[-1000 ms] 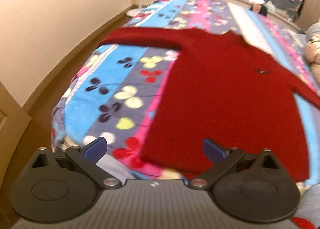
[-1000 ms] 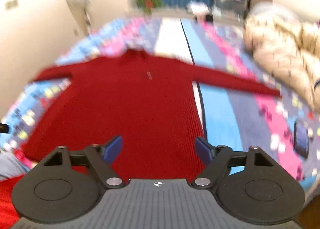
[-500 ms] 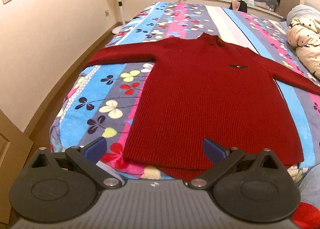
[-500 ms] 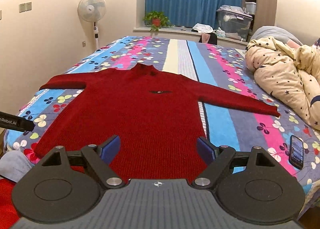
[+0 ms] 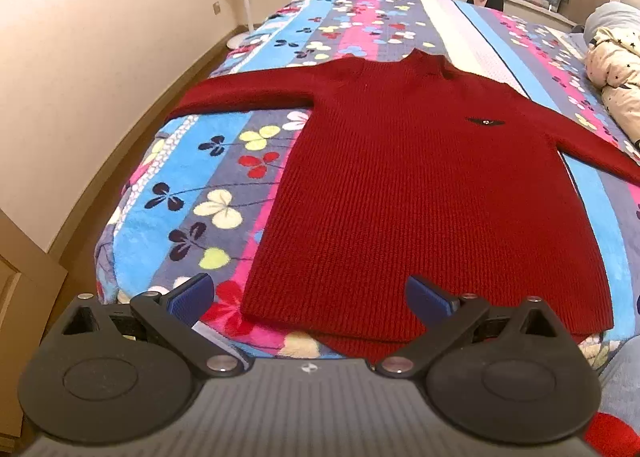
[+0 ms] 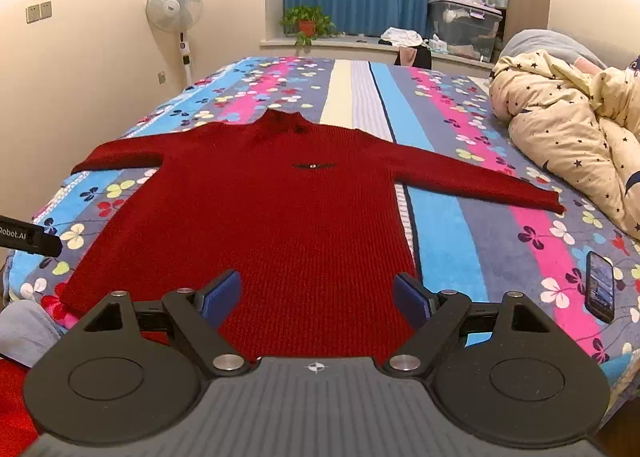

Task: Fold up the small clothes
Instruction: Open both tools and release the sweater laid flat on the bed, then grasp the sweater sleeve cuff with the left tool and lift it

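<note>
A dark red knitted sweater lies flat and face up on the bed, both sleeves spread out sideways and its collar towards the far end. My left gripper hovers open above the hem's left corner, its blue pads wide apart with nothing between them. My right gripper stands open over the lower part of the sweater, also holding nothing. A black part of the left gripper shows at the left edge of the right wrist view.
The bed has a flowered striped cover. A phone lies on it at the right. A star-patterned duvet is heaped at the far right. A standing fan is by the wall, with a wooden floor beside the bed.
The left gripper's view has swung and steadied, now looking more squarely along the sweater; the blur of a second ago is gone. The sweater lies unmoved and both grippers have stayed open.
</note>
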